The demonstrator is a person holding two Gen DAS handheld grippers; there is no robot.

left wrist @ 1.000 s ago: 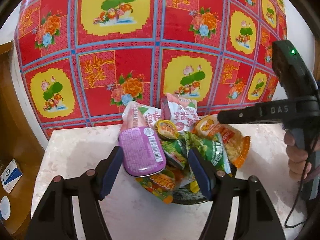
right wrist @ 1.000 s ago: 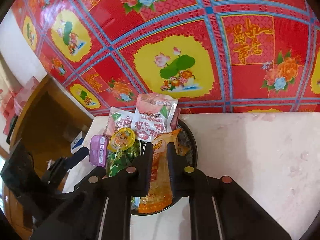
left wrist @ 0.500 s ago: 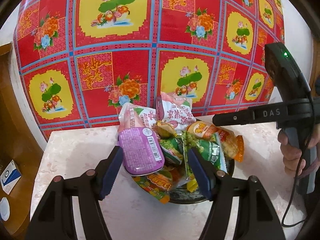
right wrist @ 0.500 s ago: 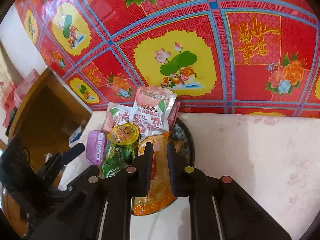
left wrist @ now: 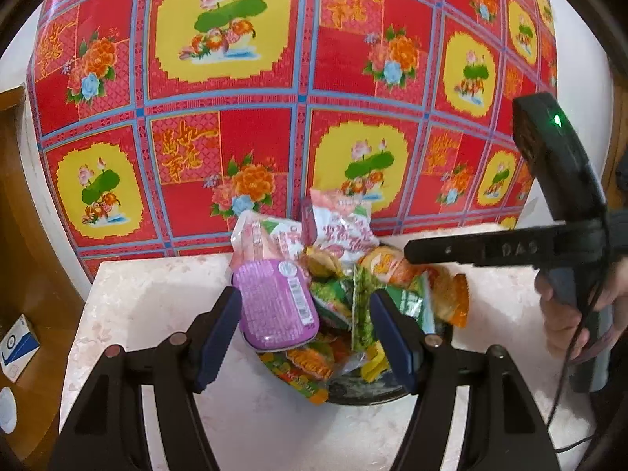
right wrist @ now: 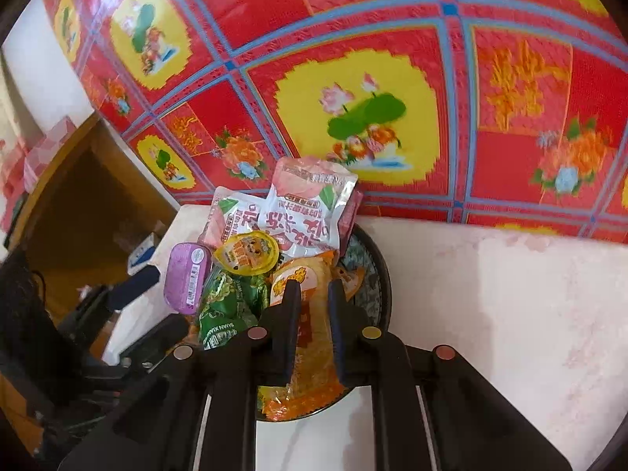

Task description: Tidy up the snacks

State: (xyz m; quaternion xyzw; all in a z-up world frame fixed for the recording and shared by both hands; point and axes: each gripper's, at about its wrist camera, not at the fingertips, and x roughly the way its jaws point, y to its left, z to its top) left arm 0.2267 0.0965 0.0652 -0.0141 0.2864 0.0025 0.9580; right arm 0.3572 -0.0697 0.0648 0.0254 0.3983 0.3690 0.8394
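Note:
A dark plate (left wrist: pixel 365 396) (right wrist: pixel 382 274) on the pale marble table holds a heap of snacks: a purple box (left wrist: pixel 274 306) (right wrist: pixel 186 278), green packets (left wrist: pixel 408 302) (right wrist: pixel 223 310), a yellow jelly cup (right wrist: pixel 247 253) and pink-white pouches (left wrist: pixel 341 227) (right wrist: pixel 306 212). My left gripper (left wrist: pixel 304 298) hovers open over the heap. Its fingers flank the purple box and a green packet without pressing on either. My right gripper (right wrist: pixel 314 286) (left wrist: pixel 410 253) is shut on an orange packet (right wrist: pixel 302 396) (left wrist: pixel 443 294), which rests on the right side of the heap.
A red and yellow flowered cloth (left wrist: pixel 235 117) hangs behind the table. A wooden cabinet (left wrist: pixel 23 235) stands at the left with a small blue-white box (left wrist: pixel 17 345) on it. A hand (left wrist: pixel 565 314) holds the right gripper's handle. Bare table (right wrist: pixel 510 314) lies right of the plate.
In the left wrist view the right gripper has sunk a little and shifted left over the heap, taking the orange packet with it. The left gripper has kept still.

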